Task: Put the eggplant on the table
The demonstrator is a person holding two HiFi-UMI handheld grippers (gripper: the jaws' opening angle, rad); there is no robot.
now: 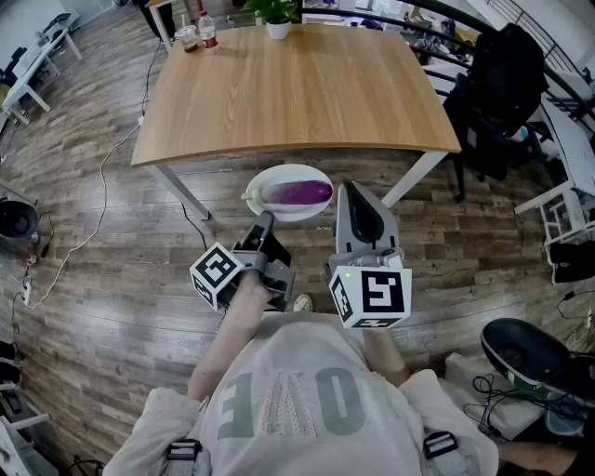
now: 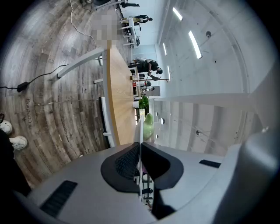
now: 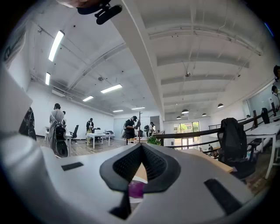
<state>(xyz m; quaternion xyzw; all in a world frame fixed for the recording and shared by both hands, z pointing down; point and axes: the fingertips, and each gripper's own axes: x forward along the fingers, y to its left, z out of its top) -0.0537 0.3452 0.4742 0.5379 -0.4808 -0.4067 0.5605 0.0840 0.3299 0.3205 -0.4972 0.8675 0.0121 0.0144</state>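
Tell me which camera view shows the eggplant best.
The head view: the whole eggplant lies on the white plate, purple body and green stem end clear. The right gripper view shows only a purple sliver between the jaws; the left gripper view, mostly the green stem end.

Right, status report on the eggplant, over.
Left gripper shut on plate rim; right gripper shut, empty. Eggplant on plate, held short of table. Bottle, plant at table's far edge.
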